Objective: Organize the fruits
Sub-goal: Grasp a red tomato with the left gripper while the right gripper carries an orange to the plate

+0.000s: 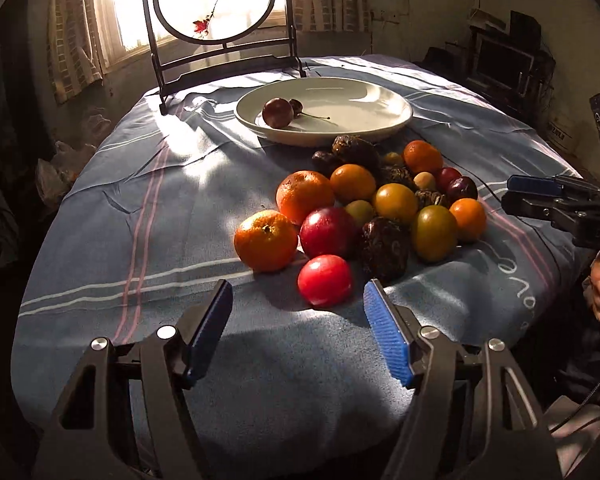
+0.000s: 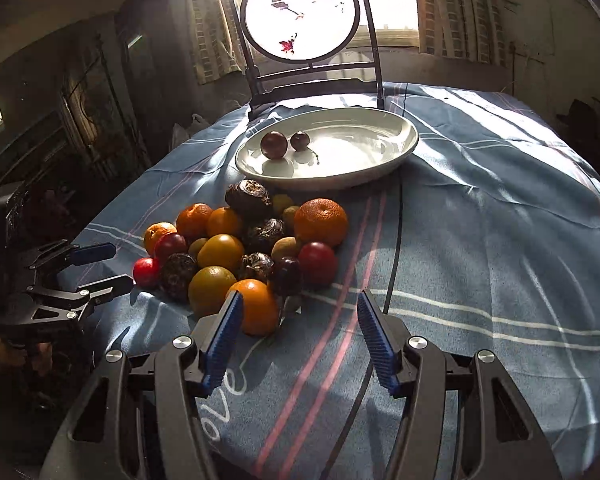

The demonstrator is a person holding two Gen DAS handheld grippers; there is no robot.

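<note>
A heap of fruit (image 1: 380, 208) lies on the blue striped cloth: oranges, red plums, yellow-green fruits and dark wrinkled ones. The white plate (image 1: 380, 128) behind it holds a dark plum (image 1: 277, 112) and a cherry (image 1: 296, 107). My left gripper (image 1: 299, 290) is open, and a bright red plum (image 1: 325, 280) lies just ahead of its tips, untouched. My right gripper (image 2: 300, 300) is open too. A small orange (image 2: 256, 306) sits against the inside of its left finger tip, at the heap's (image 2: 252, 248) near edge. The plate (image 2: 340, 180) stands beyond the heap.
A framed round screen (image 1: 218, 0) stands at the table's far edge before a bright window. A thin black cable (image 2: 396, 240) runs across the cloth (image 2: 500, 260) right of the heap. Each gripper shows at the other view's side: right (image 1: 516, 192), left (image 2: 112, 268).
</note>
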